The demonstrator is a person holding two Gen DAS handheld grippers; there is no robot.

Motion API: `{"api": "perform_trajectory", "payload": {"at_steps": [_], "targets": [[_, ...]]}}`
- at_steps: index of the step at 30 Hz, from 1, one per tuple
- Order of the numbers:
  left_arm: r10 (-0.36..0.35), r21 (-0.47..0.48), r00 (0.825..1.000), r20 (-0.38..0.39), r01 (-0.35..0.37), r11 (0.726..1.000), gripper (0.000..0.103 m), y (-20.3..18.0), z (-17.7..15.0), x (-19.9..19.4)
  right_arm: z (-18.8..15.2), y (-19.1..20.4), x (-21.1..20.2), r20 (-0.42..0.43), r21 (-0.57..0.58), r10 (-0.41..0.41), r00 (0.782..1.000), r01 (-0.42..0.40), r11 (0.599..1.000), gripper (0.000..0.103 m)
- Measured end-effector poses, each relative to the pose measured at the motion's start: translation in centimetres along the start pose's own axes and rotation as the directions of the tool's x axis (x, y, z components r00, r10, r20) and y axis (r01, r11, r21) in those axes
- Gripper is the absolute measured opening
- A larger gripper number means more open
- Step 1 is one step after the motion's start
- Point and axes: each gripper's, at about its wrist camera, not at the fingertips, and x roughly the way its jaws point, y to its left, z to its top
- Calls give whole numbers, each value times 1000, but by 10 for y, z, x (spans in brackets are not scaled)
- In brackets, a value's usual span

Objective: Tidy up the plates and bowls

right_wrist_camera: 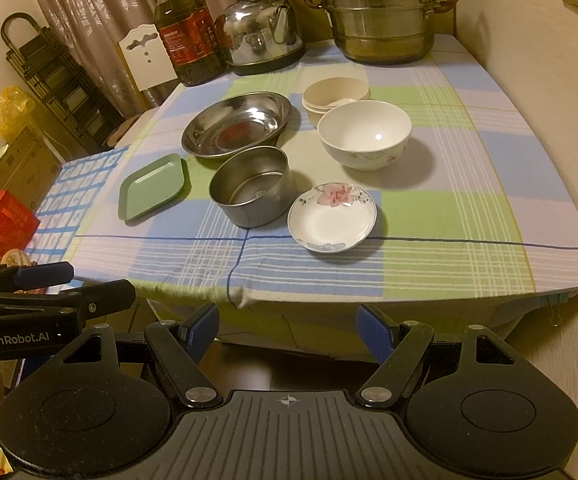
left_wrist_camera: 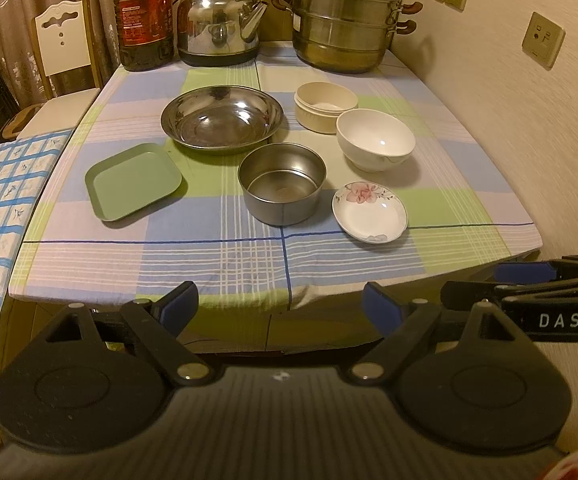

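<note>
Evidently both grippers (left_wrist_camera: 281,308) (right_wrist_camera: 287,330) wide open, empty

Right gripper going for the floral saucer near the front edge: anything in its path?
Nothing visible. The right gripper hangs open off the table's front edge, and only bare tablecloth lies before the floral saucer. The steel pot sits just left.
</note>
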Motion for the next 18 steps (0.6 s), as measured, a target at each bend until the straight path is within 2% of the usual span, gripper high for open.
{"api": "perform_trajectory", "payload": {"at_steps": [18], "targets": [[1,1,1000,-1,-1,1000,88,0,0,0,2,-1,0,0,0,0,1000,0,1000,76]]}}
